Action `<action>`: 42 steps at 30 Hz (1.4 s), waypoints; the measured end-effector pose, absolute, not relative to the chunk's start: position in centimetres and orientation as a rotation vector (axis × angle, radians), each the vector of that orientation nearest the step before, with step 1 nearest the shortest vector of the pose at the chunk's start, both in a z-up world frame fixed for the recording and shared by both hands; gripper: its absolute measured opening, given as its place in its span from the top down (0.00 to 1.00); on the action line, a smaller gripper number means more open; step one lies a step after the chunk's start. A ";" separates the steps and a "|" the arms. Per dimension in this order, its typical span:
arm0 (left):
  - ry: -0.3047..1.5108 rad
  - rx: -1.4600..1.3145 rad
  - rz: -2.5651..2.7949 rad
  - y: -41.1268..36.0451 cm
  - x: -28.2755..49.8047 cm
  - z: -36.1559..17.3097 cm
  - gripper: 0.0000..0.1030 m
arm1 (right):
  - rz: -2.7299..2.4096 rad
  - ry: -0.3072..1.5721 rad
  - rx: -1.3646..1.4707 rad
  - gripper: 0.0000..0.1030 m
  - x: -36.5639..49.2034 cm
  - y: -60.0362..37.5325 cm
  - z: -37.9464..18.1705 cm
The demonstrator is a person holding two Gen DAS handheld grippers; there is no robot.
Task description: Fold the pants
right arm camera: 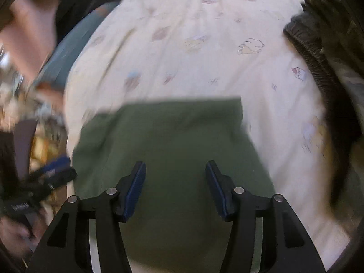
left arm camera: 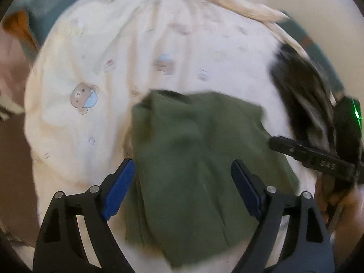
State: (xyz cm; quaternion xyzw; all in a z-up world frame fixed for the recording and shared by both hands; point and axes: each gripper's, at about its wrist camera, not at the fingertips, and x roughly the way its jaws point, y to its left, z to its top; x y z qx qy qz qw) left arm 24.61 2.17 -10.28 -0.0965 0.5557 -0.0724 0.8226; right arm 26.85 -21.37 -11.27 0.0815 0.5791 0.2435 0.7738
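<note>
The green pants (left arm camera: 195, 159) lie folded into a compact shape on a cream bedsheet with small bear prints (left arm camera: 113, 63). My left gripper (left arm camera: 183, 170) is open and empty, its jaws spread over the near part of the pants. My right gripper (right arm camera: 175, 173) is open and empty above the same pants (right arm camera: 173, 141), whose far edge is straight. The right gripper also shows at the right edge of the left wrist view (left arm camera: 314, 157). The left gripper shows at the left edge of the right wrist view (right arm camera: 52, 170).
A dark striped garment (left arm camera: 304, 95) lies on the sheet to the right, also in the right wrist view (right arm camera: 318, 52). A beige cloth (left arm camera: 227, 0) runs along the far side. Teal bedding (left arm camera: 41, 11) and clutter (right arm camera: 27, 104) lie to the left.
</note>
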 end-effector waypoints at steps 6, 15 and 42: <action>1.276 -0.162 -0.226 -0.4 19.0 -13.4 0.22 | 0.558 1.381 0.175 0.46 22.6 -23.4 -13.0; 1.325 -0.160 -0.160 1.9 18.6 -16.0 0.31 | 0.214 1.390 0.132 0.48 23.7 -31.4 -14.8; 1.188 -0.766 0.082 5.3 9.9 -20.5 0.01 | 0.715 1.423 1.162 0.23 15.1 -19.3 -23.7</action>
